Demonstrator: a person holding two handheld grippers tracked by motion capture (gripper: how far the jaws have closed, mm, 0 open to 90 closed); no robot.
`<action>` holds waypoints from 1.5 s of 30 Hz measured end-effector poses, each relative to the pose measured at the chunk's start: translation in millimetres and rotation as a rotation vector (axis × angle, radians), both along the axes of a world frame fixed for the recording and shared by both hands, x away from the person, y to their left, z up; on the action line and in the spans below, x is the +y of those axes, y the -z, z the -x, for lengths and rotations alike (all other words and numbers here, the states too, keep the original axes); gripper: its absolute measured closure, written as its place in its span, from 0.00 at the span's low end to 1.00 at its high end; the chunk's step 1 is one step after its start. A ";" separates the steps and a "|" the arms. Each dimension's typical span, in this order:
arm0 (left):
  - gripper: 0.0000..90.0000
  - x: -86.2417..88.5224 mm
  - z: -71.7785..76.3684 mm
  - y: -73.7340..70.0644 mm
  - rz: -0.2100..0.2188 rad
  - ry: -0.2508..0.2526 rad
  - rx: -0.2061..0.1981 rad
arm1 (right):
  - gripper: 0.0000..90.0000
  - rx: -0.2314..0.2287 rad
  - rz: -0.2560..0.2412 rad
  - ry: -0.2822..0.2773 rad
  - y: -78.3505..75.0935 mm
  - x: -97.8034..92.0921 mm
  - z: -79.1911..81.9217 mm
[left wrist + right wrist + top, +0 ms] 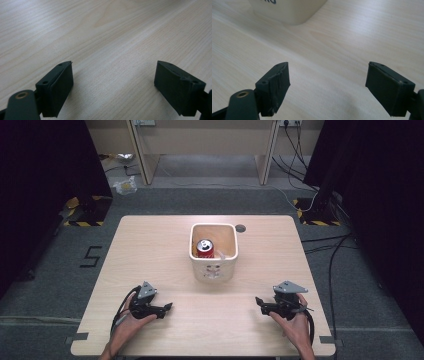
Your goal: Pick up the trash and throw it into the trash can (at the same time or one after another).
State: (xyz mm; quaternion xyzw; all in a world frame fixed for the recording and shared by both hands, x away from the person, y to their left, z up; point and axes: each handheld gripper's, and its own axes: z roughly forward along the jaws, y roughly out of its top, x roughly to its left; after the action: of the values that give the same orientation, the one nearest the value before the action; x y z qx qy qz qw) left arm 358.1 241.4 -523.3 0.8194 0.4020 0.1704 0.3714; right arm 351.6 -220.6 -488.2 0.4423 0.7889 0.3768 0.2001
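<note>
Red soda can [205, 248] stands inside the cream tub [214, 269] at the worktop's [150, 250] middle, so I judge nothing is lifted yet. My left claw [169, 307] and right claw [258, 300] rest near, both spread wide and empty. The right gripper view catches the tub's base [287, 12]; the left gripper view looks along bare wood.

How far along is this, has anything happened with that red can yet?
The red can already sits inside the cream bin at mid-table. Nothing is in hand: the left gripper and right gripper rest near the table's front edge, both open and empty, apart from the bin. Whether the can goes out or stays, no grasp has begun.
</note>
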 end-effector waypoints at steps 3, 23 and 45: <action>0.16 0.0 0.0 0.0 0.000 0.000 0.000 | 0.21 0.016 -0.004 0.013 6.7 -5.9 4.1; 0.16 0.0 0.0 0.0 0.000 0.000 0.000 | 0.21 0.043 0.029 0.019 20.5 -10.7 15.6; 0.16 0.0 0.1 0.0 0.000 0.000 0.000 | 0.15 0.054 0.067 0.036 28.2 -4.1 17.7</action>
State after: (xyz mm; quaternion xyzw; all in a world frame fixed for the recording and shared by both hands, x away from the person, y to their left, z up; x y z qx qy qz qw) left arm 358.0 241.4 -523.3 0.8193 0.4021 0.1706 0.3714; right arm 333.9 -224.7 -516.4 0.4594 0.7980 0.3347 0.2002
